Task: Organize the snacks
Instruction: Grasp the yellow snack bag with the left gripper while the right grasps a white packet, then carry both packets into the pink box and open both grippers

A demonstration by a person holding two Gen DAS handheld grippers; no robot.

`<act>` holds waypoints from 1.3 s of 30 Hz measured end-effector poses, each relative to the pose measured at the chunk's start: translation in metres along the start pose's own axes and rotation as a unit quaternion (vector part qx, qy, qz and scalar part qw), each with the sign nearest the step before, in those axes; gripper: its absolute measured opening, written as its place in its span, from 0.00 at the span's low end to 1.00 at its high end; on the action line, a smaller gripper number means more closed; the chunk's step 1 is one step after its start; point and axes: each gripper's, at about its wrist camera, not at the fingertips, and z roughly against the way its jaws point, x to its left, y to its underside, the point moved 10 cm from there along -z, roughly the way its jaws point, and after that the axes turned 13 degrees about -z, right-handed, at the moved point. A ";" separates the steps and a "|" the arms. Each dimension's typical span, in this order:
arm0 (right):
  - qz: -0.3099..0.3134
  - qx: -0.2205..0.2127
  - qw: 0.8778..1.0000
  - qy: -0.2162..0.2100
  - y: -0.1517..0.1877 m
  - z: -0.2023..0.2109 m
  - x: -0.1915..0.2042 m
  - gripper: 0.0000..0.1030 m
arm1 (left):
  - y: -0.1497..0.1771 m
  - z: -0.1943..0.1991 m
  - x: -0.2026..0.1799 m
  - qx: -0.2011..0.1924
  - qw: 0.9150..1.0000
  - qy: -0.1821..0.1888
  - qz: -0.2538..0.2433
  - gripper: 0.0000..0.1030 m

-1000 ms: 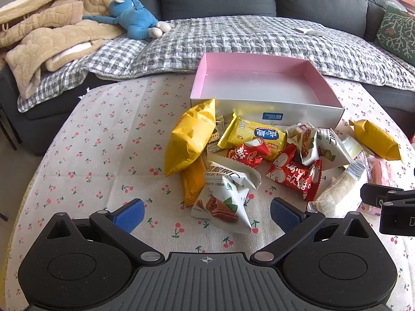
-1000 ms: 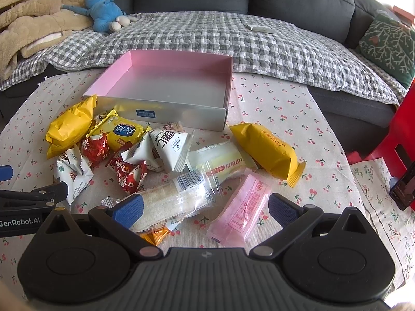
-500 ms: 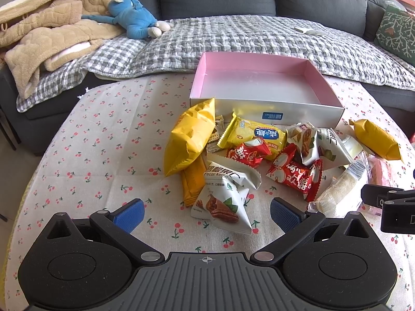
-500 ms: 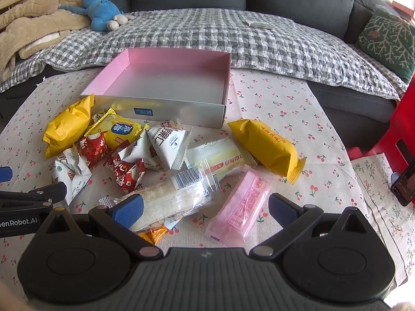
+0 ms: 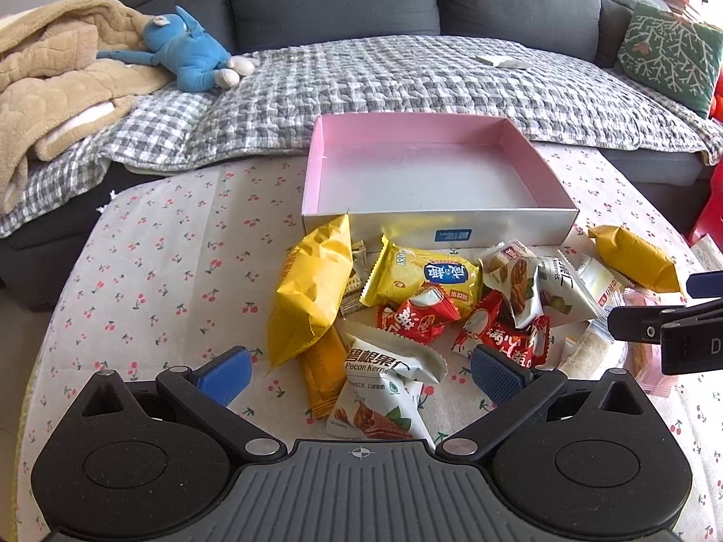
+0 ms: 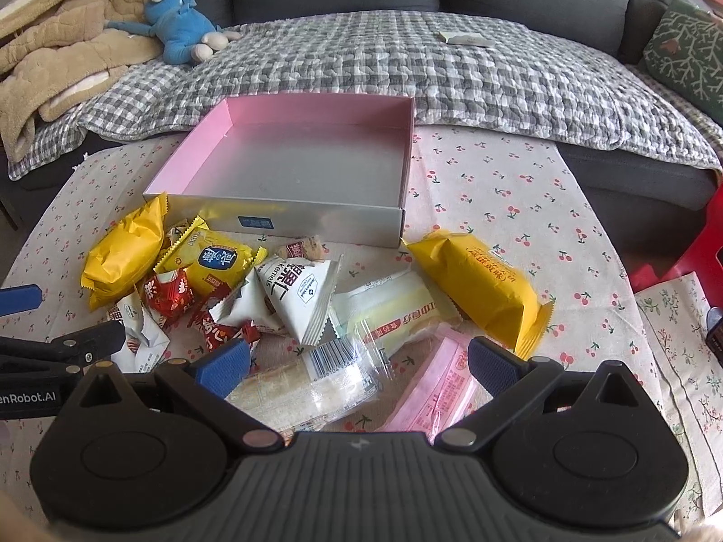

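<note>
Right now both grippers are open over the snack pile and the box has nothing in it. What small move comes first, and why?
Probably lower the left gripper onto the white pecan packet and close. It lies between the open fingers, on top at the pile's near edge. The pink box just beyond the pile is empty. The right gripper hangs over two packets, a less clean pick.

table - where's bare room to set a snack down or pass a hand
The pink box is empty inside. Bare cloth lies left of the big yellow packet, toward the table edge, and right of the box beyond the orange packet. The strip in front of the box is crowded with wrappers.
</note>
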 end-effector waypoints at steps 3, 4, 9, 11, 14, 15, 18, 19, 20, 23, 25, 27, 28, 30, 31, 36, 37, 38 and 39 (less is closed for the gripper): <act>-0.012 0.021 1.000 -0.015 -0.007 -0.003 0.008 1.00 | -0.006 -0.007 0.008 0.010 1.000 0.008 -0.012 1.00; -0.015 0.026 0.999 -0.019 -0.009 -0.005 0.010 1.00 | -0.008 -0.009 0.011 0.007 1.000 0.006 -0.016 1.00; -0.048 0.053 0.996 -0.051 -0.015 -0.021 0.021 1.00 | -0.019 -0.029 0.033 -0.007 1.000 -0.002 -0.016 1.00; -0.068 0.058 0.994 -0.069 -0.011 -0.031 0.020 1.00 | -0.019 -0.038 0.038 -0.014 1.000 0.011 -0.004 1.00; -0.091 0.078 0.989 -0.082 -0.003 -0.047 0.015 0.93 | -0.017 -0.051 0.043 -0.013 0.999 0.037 0.023 0.98; -0.096 0.086 0.988 -0.084 -0.001 -0.051 0.014 0.90 | -0.019 -0.055 0.044 -0.017 0.998 0.048 0.031 0.98; -0.121 0.094 0.983 -0.104 -0.003 -0.057 0.014 0.86 | -0.023 -0.063 0.044 -0.024 0.997 0.059 0.045 0.97; -0.126 0.096 0.981 -0.110 -0.004 -0.058 0.015 0.86 | -0.024 -0.064 0.044 -0.025 0.997 0.061 0.046 0.95; -0.130 0.096 0.980 -0.116 -0.005 -0.058 0.016 0.86 | -0.024 -0.067 0.043 -0.026 0.997 0.063 0.047 0.94; -0.121 0.089 0.981 -0.121 -0.009 -0.058 0.020 0.86 | -0.023 -0.072 0.042 -0.024 0.996 0.066 0.048 0.89; -0.112 0.084 0.983 -0.120 -0.010 -0.062 0.021 0.85 | -0.020 -0.076 0.043 -0.019 0.997 0.065 0.047 0.83; -0.106 0.079 0.985 -0.115 -0.010 -0.065 0.022 0.84 | -0.016 -0.079 0.045 -0.014 0.996 0.064 0.054 0.77; -0.101 0.076 0.985 -0.113 -0.010 -0.065 0.022 0.81 | -0.015 -0.081 0.047 -0.011 0.996 0.064 0.060 0.72; -0.091 0.072 0.987 -0.107 -0.011 -0.064 0.023 0.74 | -0.013 -0.083 0.050 -0.005 0.996 0.063 0.068 0.64; -0.085 0.070 0.989 -0.101 -0.011 -0.064 0.022 0.69 | -0.012 -0.085 0.051 -0.001 0.996 0.062 0.070 0.56; -0.069 0.073 0.990 -0.101 -0.008 -0.063 0.026 0.52 | -0.008 -0.086 0.054 0.005 0.995 0.055 0.079 0.42; -0.065 0.071 0.990 -0.102 -0.007 -0.063 0.027 0.49 | -0.008 -0.085 0.055 0.005 0.995 0.054 0.078 0.42; -0.065 0.072 0.990 -0.102 -0.007 -0.062 0.027 0.49 | -0.008 -0.084 0.055 0.005 0.996 0.051 0.079 0.41; -0.067 0.074 0.990 -0.103 -0.008 -0.063 0.027 0.47 | -0.008 -0.083 0.054 0.005 0.996 0.049 0.080 0.38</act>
